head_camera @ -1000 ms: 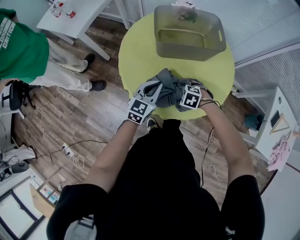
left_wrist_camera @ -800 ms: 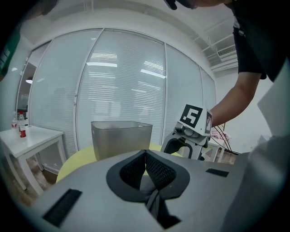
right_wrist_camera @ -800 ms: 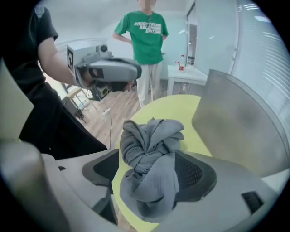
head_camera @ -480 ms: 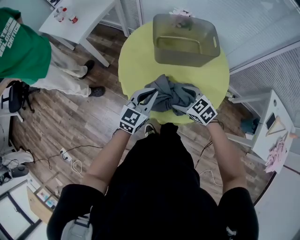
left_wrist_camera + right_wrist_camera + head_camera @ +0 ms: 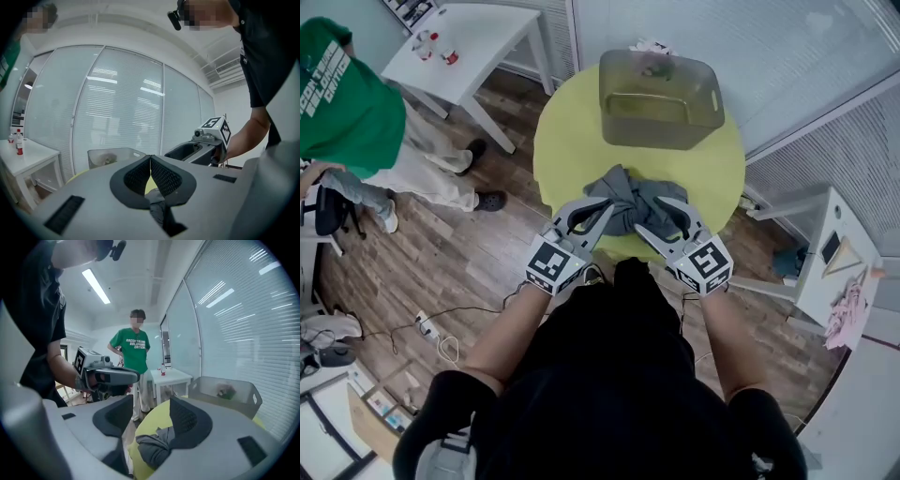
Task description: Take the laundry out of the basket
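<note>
A crumpled grey garment (image 5: 630, 200) lies on the near half of the round yellow table (image 5: 567, 141). The translucent grey basket (image 5: 660, 86) stands at the far side, with a small pink and green item (image 5: 225, 391) in it. My left gripper (image 5: 606, 210) is at the garment's left edge. Its jaws are closed tip to tip, with a strip of grey fabric (image 5: 160, 212) caught low between them. My right gripper (image 5: 662, 214) is at the garment's right side. Its jaws are closing, a gap still shows, and a fold of the garment (image 5: 153, 445) sits between them.
A person in a green shirt (image 5: 345, 94) stands on the wood floor to the left. A white side table (image 5: 469, 36) carries small bottles at back left. A white shelf unit (image 5: 827, 261) stands right of the table. Cables (image 5: 441, 328) lie on the floor.
Both grippers have drawn back toward the table's near edge and spread apart, with the garment following. The right gripper's jaws stand narrower than before.
</note>
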Action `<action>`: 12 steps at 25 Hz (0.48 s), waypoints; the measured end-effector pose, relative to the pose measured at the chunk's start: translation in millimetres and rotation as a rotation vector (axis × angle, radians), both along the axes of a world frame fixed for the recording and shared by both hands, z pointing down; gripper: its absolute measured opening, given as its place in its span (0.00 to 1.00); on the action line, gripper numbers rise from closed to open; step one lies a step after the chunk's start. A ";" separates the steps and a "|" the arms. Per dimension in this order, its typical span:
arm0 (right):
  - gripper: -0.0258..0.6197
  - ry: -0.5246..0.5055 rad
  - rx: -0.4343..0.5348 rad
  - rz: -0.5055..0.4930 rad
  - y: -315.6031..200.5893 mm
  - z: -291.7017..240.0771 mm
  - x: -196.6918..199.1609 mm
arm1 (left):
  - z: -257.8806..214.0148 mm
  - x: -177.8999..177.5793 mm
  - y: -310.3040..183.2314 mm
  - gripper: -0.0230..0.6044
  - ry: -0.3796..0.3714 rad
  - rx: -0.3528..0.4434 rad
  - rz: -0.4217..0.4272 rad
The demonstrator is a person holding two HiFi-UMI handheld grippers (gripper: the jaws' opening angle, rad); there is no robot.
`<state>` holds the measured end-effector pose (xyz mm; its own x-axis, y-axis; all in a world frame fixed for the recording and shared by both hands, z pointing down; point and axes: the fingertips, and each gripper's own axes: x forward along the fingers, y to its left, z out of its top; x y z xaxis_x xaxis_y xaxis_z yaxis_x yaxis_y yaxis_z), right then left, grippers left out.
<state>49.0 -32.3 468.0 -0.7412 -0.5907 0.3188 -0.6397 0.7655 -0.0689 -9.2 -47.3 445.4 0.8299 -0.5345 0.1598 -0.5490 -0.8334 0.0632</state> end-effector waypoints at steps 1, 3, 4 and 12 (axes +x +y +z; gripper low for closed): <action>0.43 -0.014 0.020 0.005 2.7 -7.6 -0.6 | -3.4 1.1 2.5 0.05 0.007 0.002 0.005; 0.36 -0.045 0.062 0.021 7.4 -22.6 -1.0 | -10.2 2.7 8.7 0.05 0.017 0.010 0.018; 0.29 -0.064 0.085 0.031 9.2 -30.5 -0.6 | -14.5 3.4 11.6 0.05 0.021 0.016 0.024; 0.08 -0.157 0.205 0.058 19.0 -89.0 -3.1 | -57.3 12.2 23.8 0.05 0.095 0.075 0.050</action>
<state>45.9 -13.2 379.0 -0.7351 -0.6741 0.0722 -0.6768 0.7360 -0.0184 3.1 -23.6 388.2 0.8653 -0.4997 0.0399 -0.5012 -0.8639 0.0496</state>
